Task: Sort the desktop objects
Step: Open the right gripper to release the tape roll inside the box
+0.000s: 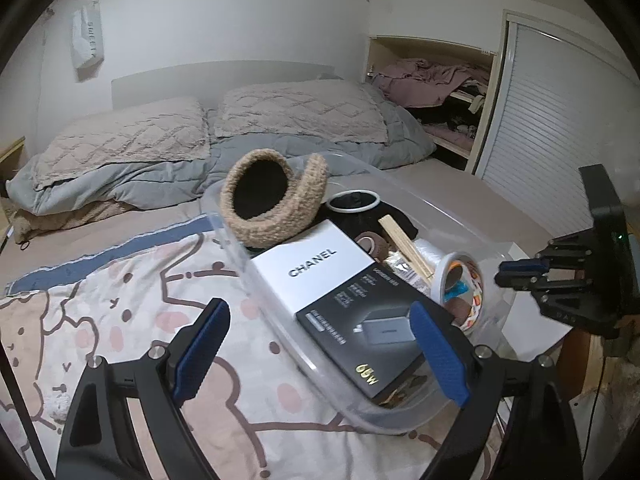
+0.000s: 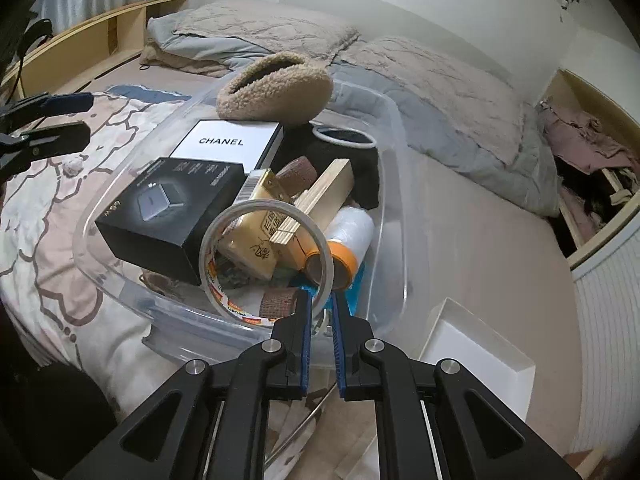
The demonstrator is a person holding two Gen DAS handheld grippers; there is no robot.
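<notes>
Tape roll (image 2: 266, 258): clear ring with printed inner liner, pinched at its lower rim by the right gripper (image 2: 320, 304). Jaws nearly together, clamped on the roll's wall. Roll stands on edge, over the near end of the bin (image 2: 394, 184). In the left wrist view the same roll (image 1: 460, 286) sits at the bin's right side, with the right gripper (image 1: 520, 274) reaching in from the right.

Bin is clear plastic and sits on the bed, half on a cartoon-print blanket (image 1: 120, 320). Contents:
- black charger box (image 2: 172, 212), marked 65W, lying tilted at the left side
- white CHANEL box (image 2: 228, 144) just behind it, partly under it
- fuzzy tan hat (image 2: 276, 88) at the far end, resting on the CHANEL box and the rim
- black item with a white ring (image 2: 345, 136) beside the hat
- wood block (image 2: 324, 200) leaning across the middle
- brown wrap roll (image 2: 298, 176) behind the block, a second one (image 2: 280, 300) touching the right gripper's left finger
- orange-core film roll (image 2: 344, 244) at the right
- yellow packet (image 2: 256, 244) seen through the tape ring

Left gripper (image 1: 320, 340): jaws wide apart, nothing between them, hovering over the bin's near-left rim and the charger box (image 1: 360, 328). From the right wrist view it (image 2: 56, 120) shows at the far left edge, well apart from the tape.

White tray (image 2: 480, 344) on the mattress right of the bin. Two pillows (image 1: 300, 108) and a grey duvet (image 1: 160, 176) at the head of the bed.
</notes>
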